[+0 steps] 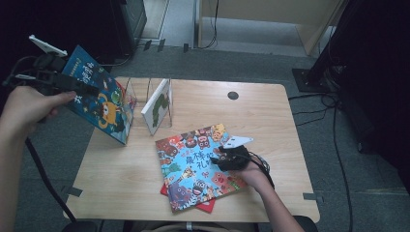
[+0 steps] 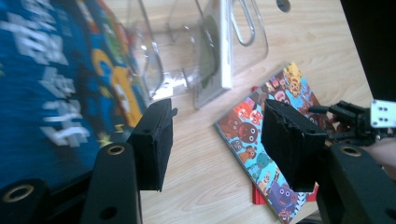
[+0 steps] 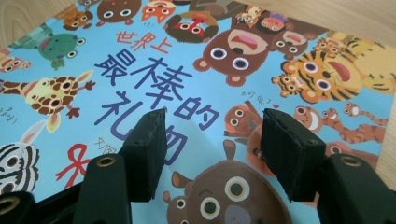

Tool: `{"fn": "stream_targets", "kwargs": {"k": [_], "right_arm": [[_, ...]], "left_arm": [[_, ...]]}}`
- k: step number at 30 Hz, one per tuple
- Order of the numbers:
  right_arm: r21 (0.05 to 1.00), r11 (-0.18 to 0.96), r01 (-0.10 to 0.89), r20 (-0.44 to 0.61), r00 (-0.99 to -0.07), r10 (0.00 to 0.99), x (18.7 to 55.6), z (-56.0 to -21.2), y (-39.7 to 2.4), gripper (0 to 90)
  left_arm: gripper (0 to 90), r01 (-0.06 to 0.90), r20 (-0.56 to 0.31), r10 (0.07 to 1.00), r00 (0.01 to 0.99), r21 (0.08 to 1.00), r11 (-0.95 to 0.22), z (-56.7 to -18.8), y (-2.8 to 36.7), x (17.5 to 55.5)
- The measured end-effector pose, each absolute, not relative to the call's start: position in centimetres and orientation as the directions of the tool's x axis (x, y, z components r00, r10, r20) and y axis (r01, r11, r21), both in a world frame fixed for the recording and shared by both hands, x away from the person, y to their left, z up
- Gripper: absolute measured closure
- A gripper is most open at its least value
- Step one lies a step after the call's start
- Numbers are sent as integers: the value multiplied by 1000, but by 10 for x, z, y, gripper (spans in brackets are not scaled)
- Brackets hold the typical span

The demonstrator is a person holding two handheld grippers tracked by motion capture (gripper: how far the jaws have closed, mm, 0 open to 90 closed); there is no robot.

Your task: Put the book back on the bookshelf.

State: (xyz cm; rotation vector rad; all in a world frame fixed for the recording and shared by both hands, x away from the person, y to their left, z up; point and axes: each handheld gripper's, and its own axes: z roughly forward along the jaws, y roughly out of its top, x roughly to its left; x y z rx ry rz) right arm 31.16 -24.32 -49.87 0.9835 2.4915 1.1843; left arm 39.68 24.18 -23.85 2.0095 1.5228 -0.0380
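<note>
High view sets out the work: the left hand-held gripper [image 1: 72,84] carries a blue picture book [image 1: 99,101] upright over the left edge of the tabletop [image 1: 270,116], just beside a clear plastic book rack [image 1: 140,104] in which a white book [image 1: 157,105] already stands, while the right hand-held gripper [image 1: 231,155] rests over an animal picture book [image 1: 196,166] lying flat near the front, on top of a red book [image 1: 205,207] whose edge peeps out beneath. The blue book looks thin, light and fairly stiff, with a glossy cover that could slide between the pads, so a hold near the spine or a firm corner should keep it from swinging as it goes into a slot. From above the left hand-held gripper seems to pinch the book's top edge, yet I cannot tell that for certain. Left gripper view shows its jaws standing apart with bare tabletop between them and the blue book [image 2: 51,88] blurred off to the side, a thing the high view hides; it also gives a close look at the rack's clear dividers [image 2: 187,56]. Right gripper view shows the right jaws spread, nothing between the pads, hovering low over the animal book's cover [image 3: 187,84], and makes its printed title and cartoon bears readable. That flat book will need lifting by an overhanging edge, since it lies flush.
</note>
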Motion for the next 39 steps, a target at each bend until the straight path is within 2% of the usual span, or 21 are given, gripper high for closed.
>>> {"fn": "stream_targets", "kwargs": {"k": [6, 13, 19, 27, 29, 39], "right_arm": [[755, 449, 477, 88, -753, 652, 311, -497, -244, 412], [758, 451, 472, 84, -756, 649, 311, -497, -244, 427], [765, 442, 467, 90, -759, 645, 311, -496, -244, 430], [763, 440, 473, 96, -757, 646, 311, -496, -245, 431], [763, 439, 475, 98, -756, 647, 311, -497, -245, 429], [762, 430, 484, 109, -751, 651, 311, -498, -246, 430]], "left_arm": [[440, 871, -347, 862, 369, 452, -190, -260, 222, 387], [434, 859, -376, 832, 408, 465, -211, -287, 204, 373], [434, 844, -367, 816, 447, 475, -249, -313, 192, 367], [436, 835, -379, 798, 468, 485, -259, -344, 178, 361], [435, 823, -354, 801, 483, 497, -277, -352, 173, 359], [437, 828, -376, 783, 495, 476, -296, -387, 161, 357]]}}
